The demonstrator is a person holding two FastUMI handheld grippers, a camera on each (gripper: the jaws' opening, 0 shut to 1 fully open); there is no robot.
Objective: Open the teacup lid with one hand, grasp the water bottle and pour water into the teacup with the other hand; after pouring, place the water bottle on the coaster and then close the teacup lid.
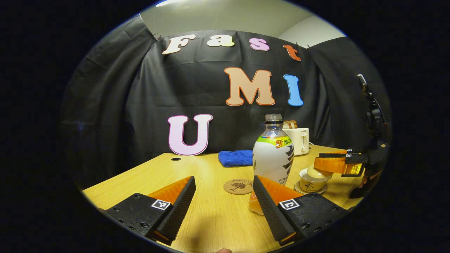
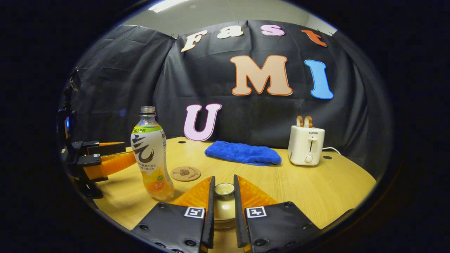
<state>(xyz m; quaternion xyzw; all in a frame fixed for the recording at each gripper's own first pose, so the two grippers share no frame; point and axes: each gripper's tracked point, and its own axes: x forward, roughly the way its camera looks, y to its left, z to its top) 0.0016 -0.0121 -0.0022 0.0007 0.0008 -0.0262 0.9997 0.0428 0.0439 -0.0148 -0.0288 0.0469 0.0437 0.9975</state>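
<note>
Closest in, the right hand-held gripper clenches the teacup lid by its knob, ready to lift. Left hand-held gripper gapes wide beside the water bottle; coaster waits nearby on the counter.

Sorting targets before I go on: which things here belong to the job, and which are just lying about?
Job: bottle; teacup; its lid, held by the right gripper; coaster; left gripper, open beside the bottle.
Lying about: blue cloth; toaster.
</note>
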